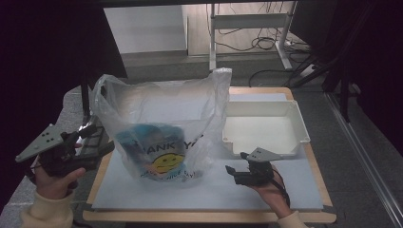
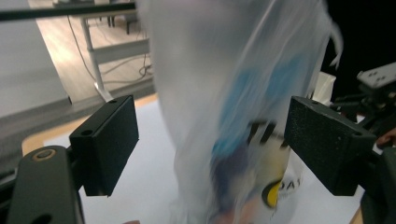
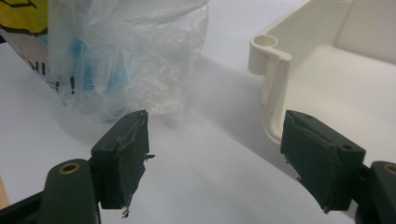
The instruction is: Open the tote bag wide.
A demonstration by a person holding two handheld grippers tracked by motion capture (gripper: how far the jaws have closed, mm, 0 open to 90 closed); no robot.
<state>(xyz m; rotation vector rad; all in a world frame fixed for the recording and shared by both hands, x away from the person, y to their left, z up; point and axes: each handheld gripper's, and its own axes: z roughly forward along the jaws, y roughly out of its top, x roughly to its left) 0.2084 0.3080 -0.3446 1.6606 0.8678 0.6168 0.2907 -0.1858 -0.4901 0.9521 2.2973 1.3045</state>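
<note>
A clear plastic bag (image 1: 161, 123) with a yellow smiley print stands upright on the white mat (image 1: 214, 190), holding blue items inside. My left gripper (image 1: 97, 137) hovers at the table's left edge beside the bag, jaws wide open; the bag (image 2: 233, 116) shows blurred beyond its pads (image 2: 109, 144). My right gripper (image 1: 234, 172) rests low on the mat right of the bag, open and empty. Ahead of its open jaws lie the bag's corner (image 3: 126, 60) and the tray's corner (image 3: 275, 79).
A cream plastic tray (image 1: 263, 126) sits empty at the table's back right, just beyond my right gripper. The wooden table edge (image 1: 209, 217) runs along the front. A desk frame and cables (image 1: 256, 38) stand on the floor behind.
</note>
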